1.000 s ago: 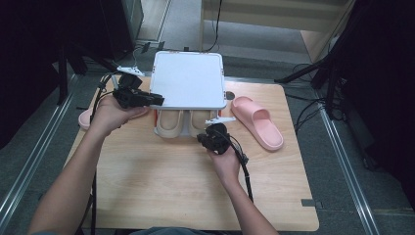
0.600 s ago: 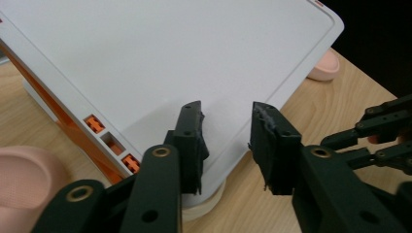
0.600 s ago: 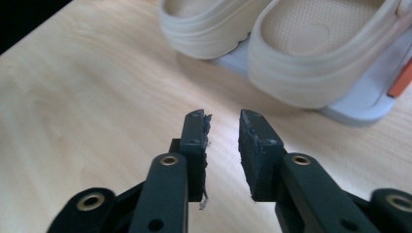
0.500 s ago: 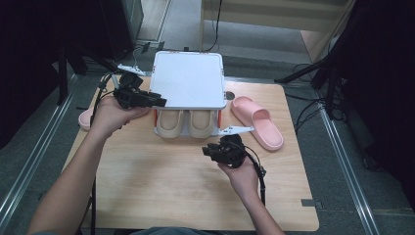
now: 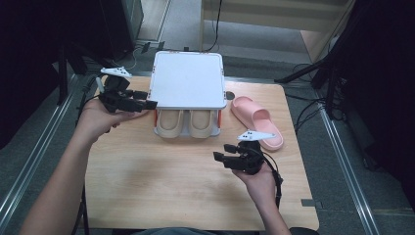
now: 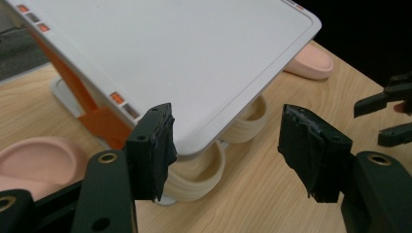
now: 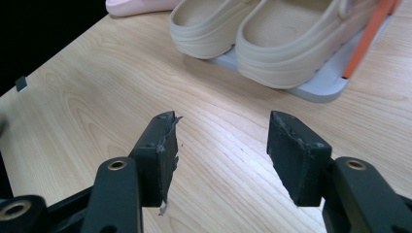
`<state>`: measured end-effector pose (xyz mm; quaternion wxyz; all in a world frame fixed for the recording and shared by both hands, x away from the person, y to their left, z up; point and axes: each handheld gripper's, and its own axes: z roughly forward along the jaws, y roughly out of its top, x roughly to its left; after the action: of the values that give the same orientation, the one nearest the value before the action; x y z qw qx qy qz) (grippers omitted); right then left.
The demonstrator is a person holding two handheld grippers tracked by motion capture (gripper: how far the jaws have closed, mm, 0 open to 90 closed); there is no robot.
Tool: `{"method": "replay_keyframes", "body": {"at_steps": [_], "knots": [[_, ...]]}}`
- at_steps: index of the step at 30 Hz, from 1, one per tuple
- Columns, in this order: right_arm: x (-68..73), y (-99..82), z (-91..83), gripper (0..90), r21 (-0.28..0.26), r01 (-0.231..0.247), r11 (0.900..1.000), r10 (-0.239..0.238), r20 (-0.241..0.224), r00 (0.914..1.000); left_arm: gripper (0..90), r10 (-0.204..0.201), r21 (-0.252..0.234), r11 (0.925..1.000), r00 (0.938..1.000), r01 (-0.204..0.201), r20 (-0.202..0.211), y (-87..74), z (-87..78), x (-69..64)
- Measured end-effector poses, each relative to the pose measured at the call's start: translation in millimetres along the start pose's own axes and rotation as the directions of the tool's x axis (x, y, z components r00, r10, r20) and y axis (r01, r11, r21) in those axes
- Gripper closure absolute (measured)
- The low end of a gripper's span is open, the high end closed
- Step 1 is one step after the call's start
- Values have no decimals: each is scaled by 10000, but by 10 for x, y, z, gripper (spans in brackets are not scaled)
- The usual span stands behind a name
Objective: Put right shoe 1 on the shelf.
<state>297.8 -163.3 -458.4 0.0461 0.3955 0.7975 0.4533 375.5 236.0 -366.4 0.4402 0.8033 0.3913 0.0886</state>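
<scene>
Beige pair racked, I hold the left gripper (image 5: 147, 104) and right gripper (image 5: 221, 156) wide and empty, jaws just opened; next, the pink slipper (image 5: 257, 121) needs grasping

1. No text, label, brand, number or sign can be read in any view.
2. The white rack top (image 6: 160, 63) carries small orange and grey squares along its edges, in the left gripper view; these are plain marks, not letters.
3. The beige clogs (image 7: 272, 34), the pink slipper (image 5: 257, 120) and the worktop (image 5: 161, 186) bear no lettering that can be made out.
</scene>
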Motion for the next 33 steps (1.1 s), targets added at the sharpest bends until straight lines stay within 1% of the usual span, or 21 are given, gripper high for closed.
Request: {"method": "replay_keyframes", "body": {"at_steps": [1, 4, 6, 7, 8, 9, 11, 15, 16, 19, 20, 21, 22, 23, 24, 25, 26, 27, 28, 31, 33], "knots": [[-19, -11, -16, 449, -9, -53, 10000, 53, -13, 10000, 373, -24, -16, 10000, 10000, 24, -22, -16, -19, 17], [-65, -30, -37, 423, 0, -97, 10000, 97, 46, 9999, 369, -307, -131, 9995, 9993, 304, -232, -91, -91, 78], [-91, -34, -29, 416, -36, -122, 9999, 122, 53, 9999, 368, -433, -166, 9989, 9988, 429, -224, -137, -138, 110], [-104, -30, -14, 416, -43, -128, 9999, 128, 11, 9999, 367, -536, -236, 9983, 9983, 531, -222, -159, -161, 118], [-114, -19, 10, 415, -33, -145, 9999, 145, -54, 9999, 367, -535, -229, 9983, 9982, 529, -275, -178, -186, 130], [-123, -5, 38, 415, -16, -116, 9999, 115, -126, 9999, 367, -633, -281, 9977, 9974, 623, -350, -199, -206, 136], [-125, 25, 95, 414, 71, -59, 10000, 61, -230, 9997, 366, -673, -277, 9974, 9968, 662, -420, -241, -245, 162], [-103, 75, 192, 414, 266, 141, 9995, -131, -379, 9992, 366, -1049, -324, 9942, 9917, 1027, -744, -362, -316, 253], [-98, 84, 205, 414, 301, 164, 9994, -151, -413, 9990, 365, -1212, -350, 9923, 9894, 1188, -795, -402, -337, 289], [-86, 117, 258, 414, 363, 258, 9990, -238, -544, 9982, 368, -1527, -530, 9874, 9858, 1491, -705, -494, -391, 370], [-81, 129, 280, 414, 410, 291, 9987, -267, -584, 9979, 371, -1621, -621, 9855, 9840, 1578, -733, -522, -407, 392], [-76, 138, 298, 414, 445, 322, 9985, -295, -609, 9977, 373, -1645, -619, 9852, 9832, 1599, -795, -541, -420, 409], [-72, 145, 311, 414, 485, 360, 9982, -329, -636, 9974, 377, -1649, -632, 9852, 9815, 1592, -977, -574, -434, 434], [-64, 156, 333, 414, 541, 429, 9976, -392, -679, 9969, 383, -1667, -634, 9850, 9803, 1607, -1060, -602, -441, 456], [-59, 159, 350, 415, 521, 487, 9975, -449, -723, 9964, 387, -1678, -655, 9848, 9794, 1612, -1123, -630, -444, 481], [-54, 165, 369, 415, 565, 516, 9971, -472, -767, 9959, 393, -1602, -689, 9859, 9799, 1528, -1190, -660, -442, 513], [-48, 174, 386, 415, 652, 545, 9964, -493, -785, 9957, 399, -1638, -680, 9854, 9788, 1563, -1231, -694, -439, 543], [-43, 180, 399, 415, 680, 610, 9958, -555, -788, 9953, 408, -1704, -646, 9845, 9768, 1632, -1295, -717, -433, 567], [-39, 183, 407, 415, 692, 648, 9955, -592, -801, 9950, 417, -1744, -569, 9842, 9736, 1677, -1470, -756, -420, 607], [-28, 189, 431, 415, 775, 713, 9944, -649, -823, 9945, 443, -1865, -497, 9823, 9673, 1806, -1717, -836, -390, 689], [-26, 186, 434, 416, 818, 743, 9939, -676, -824, 9943, 490, -2070, -515, 9783, 9592, 2007, -1926, -877, -383, 740]]}}
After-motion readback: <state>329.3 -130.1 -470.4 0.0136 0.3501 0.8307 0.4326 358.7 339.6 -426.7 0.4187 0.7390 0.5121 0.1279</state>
